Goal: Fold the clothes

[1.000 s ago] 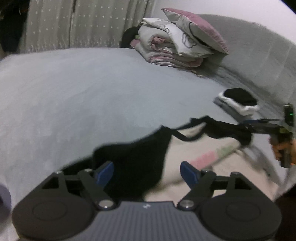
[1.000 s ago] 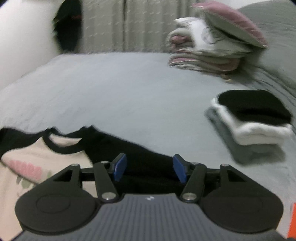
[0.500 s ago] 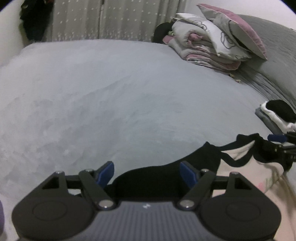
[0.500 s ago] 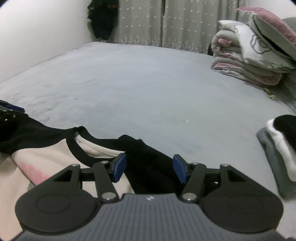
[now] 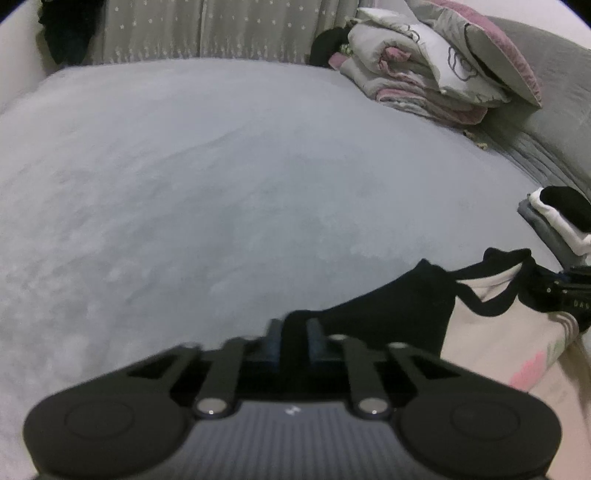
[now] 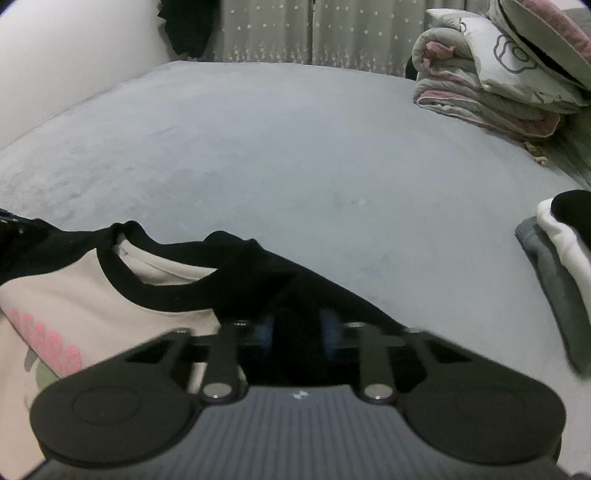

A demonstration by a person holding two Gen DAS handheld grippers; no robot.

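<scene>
A cream shirt [image 5: 491, 347] with black sleeves, a black neckband and a pink print lies on the grey bed [image 5: 221, 166]. My left gripper [image 5: 294, 338] is at the shirt's black left sleeve [image 5: 388, 306]. Its jaws are closing, and black cloth is pinched between the pads. In the right wrist view the same shirt [image 6: 74, 291] spreads to the left. My right gripper [image 6: 297, 328] is closing on the other black sleeve [image 6: 303, 280], with the cloth gripped between its pads. The right gripper's tip [image 5: 569, 291] also shows at the left wrist view's right edge.
A folded pile of grey, white and black clothes [image 6: 561, 240] sits on the bed to the right of the shirt. Folded bedding with a pillow [image 5: 436, 74] is stacked at the far right. Curtains [image 5: 203, 29] and a dark hanging garment [image 5: 66, 29] stand behind the bed.
Both grippers came down and forward onto the shirt's black sleeves. Their jaws stood wide before and have now drawn together on the cloth.
</scene>
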